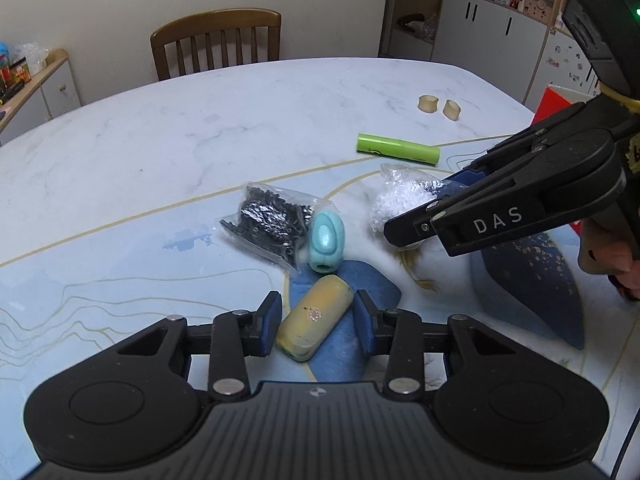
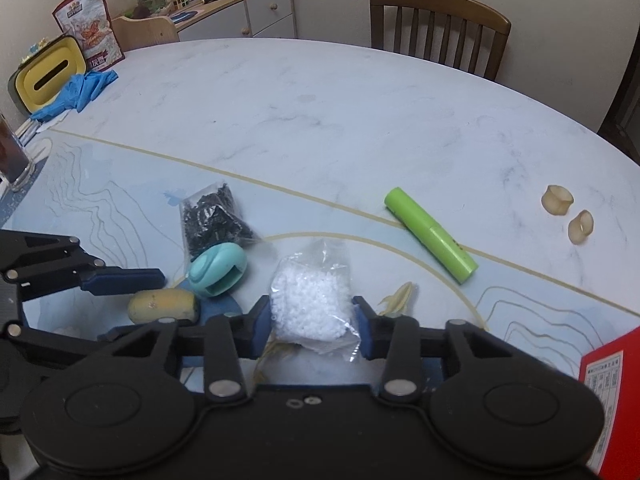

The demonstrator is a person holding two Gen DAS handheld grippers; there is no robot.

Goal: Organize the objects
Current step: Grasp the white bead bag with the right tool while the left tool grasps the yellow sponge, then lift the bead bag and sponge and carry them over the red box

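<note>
My left gripper is shut on a yellow oblong piece lying on the table, its blue pads against both long sides; the right wrist view shows that gripper at the left with the yellow piece between its fingers. My right gripper is shut on a clear bag of white beads, with a pad at each side of the bag. Seen from the left wrist, the right gripper reaches in from the right over that bag. A teal rounded object and a bag of black beads lie just beyond.
A green tube lies to the right, two beige rings farther right. Pale straw fibres lie by the white bag. A red box stands at the near right edge. Blue gloves, a yellow container and a glass occupy the far left.
</note>
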